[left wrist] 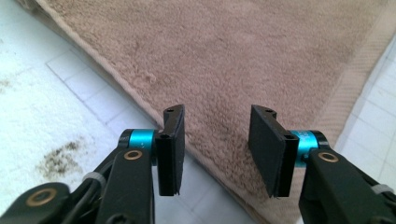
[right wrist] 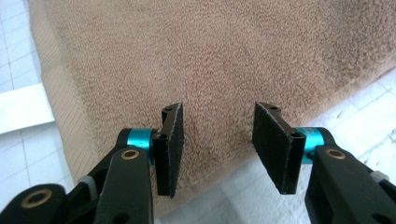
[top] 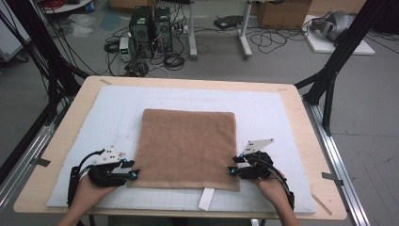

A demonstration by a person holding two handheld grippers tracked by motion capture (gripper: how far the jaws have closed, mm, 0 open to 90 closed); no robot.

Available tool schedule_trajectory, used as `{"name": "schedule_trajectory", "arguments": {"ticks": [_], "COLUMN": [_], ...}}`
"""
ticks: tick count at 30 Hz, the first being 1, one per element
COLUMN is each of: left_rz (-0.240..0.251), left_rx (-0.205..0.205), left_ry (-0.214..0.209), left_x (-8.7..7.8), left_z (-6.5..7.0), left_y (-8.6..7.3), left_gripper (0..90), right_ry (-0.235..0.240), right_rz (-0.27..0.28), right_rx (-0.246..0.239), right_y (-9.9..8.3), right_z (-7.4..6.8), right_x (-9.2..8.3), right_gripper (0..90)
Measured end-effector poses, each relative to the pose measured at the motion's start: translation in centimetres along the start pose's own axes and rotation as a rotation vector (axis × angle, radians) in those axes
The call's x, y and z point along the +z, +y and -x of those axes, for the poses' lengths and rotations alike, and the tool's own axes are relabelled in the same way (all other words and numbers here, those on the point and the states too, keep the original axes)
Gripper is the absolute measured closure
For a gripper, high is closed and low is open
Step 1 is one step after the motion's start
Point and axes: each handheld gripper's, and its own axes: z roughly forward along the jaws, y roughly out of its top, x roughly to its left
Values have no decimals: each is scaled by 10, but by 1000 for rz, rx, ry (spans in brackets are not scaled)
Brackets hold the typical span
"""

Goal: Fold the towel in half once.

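Both grippers parked at the towel's near corners, jaws apart, nothing in hand.

The brown towel [top: 187,149] lies flat, folded square, in the middle of the white mat [top: 273,110] on the table [top: 301,120]. I read this as the gap between folds: the next move calls for a fresh pinch on an edge. The left gripper [top: 131,169] sits at the near-left corner and the right gripper [top: 235,165] at the near-right. Each pair of pads [left wrist: 170,149] stands parted just above the cloth, the towel's edge passing beneath the gap, gripping nothing.
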Motion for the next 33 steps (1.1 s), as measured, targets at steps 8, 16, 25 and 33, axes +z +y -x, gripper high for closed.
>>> {"name": "schedule_trajectory", "arguments": {"ticks": [8, 16, 25, 33], "left_rz": [5, 2, 19, 21], "left_rx": [-16, -18, 1, -14], "left_ry": [3, -45, -66, -77], "left_x": [5, 3, -11, -12], "left_z": [2, 4, 10, 8], "left_y": [-6, -5, -4, -5], "left_gripper": [632, 823, 832, 752], "right_ry": [-63, -22, 44, 39], "right_rz": [-10, 0, 4, 18], "right_rx": [-28, -19, -22, -6], "right_y": [-3, -2, -7, -7], "right_z": [-6, -2, -8, -7], "right_x": [5, 6, -2, -2], "right_gripper": [669, 849, 856, 693]}}
